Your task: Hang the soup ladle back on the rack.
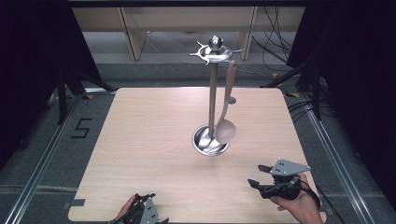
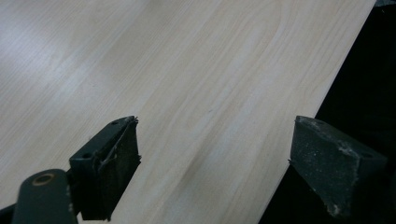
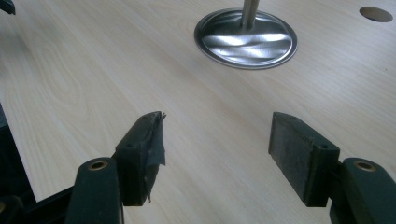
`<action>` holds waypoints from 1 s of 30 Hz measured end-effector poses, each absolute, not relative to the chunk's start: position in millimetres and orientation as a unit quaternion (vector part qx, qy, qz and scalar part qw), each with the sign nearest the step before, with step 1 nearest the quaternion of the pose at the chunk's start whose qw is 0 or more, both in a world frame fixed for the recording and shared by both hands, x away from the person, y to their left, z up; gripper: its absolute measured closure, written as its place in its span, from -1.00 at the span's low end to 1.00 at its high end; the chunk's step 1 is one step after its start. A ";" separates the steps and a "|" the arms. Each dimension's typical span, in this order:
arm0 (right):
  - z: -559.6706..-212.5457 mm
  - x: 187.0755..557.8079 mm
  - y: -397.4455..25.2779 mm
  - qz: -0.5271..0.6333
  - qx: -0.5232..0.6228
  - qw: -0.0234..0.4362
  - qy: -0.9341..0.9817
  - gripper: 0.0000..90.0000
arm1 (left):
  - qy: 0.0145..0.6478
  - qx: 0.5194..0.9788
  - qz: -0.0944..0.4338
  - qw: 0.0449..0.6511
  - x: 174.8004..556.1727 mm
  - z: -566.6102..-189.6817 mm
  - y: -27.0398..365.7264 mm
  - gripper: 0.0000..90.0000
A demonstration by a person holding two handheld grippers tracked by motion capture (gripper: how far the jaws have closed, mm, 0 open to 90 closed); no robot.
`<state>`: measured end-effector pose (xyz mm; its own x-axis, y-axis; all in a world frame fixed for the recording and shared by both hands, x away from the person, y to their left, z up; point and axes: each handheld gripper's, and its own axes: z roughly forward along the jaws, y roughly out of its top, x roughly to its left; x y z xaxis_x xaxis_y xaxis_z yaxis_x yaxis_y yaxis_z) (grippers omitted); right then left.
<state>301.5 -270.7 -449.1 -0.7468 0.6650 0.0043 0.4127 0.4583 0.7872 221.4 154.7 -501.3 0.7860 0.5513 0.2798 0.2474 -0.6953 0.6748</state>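
We log 1 ladle (image 1: 226,122) hanging on the stand (image 1: 212,93); left claw (image 2: 215,158) and right claw (image 3: 217,149), nearer us, gape empty.

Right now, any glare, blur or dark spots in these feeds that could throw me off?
High view: evenly lit table, black surroundings, the spoon bowl slightly soft. Right gripper view: bright rippled glare on the stand's base. Left gripper view: sheen on the wood upper left, darkness past the table edge, near jaws soft.
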 end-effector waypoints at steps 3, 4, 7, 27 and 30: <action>-450.9 299.8 -272.3 0.409 0.321 0.160 0.839 -0.22 | 0.220 0.893 0.236 0.313 221.6 -500.0 155.4 -0.67; -453.3 297.8 -274.0 0.408 0.320 0.163 0.839 -0.23 | 0.220 0.893 0.238 0.312 221.5 -500.2 155.3 -0.67; -456.7 293.9 -275.4 0.401 0.326 0.158 0.841 -0.25 | 0.225 0.889 0.237 0.320 221.3 -501.2 154.5 -0.67; -468.5 273.2 -277.1 0.389 0.322 0.153 0.849 -0.31 | 0.219 0.893 0.238 0.312 221.6 -500.4 155.3 -0.67; -470.2 267.9 -276.1 0.389 0.321 0.153 0.850 -0.33 | 0.222 0.892 0.240 0.313 221.7 -500.9 155.1 -0.67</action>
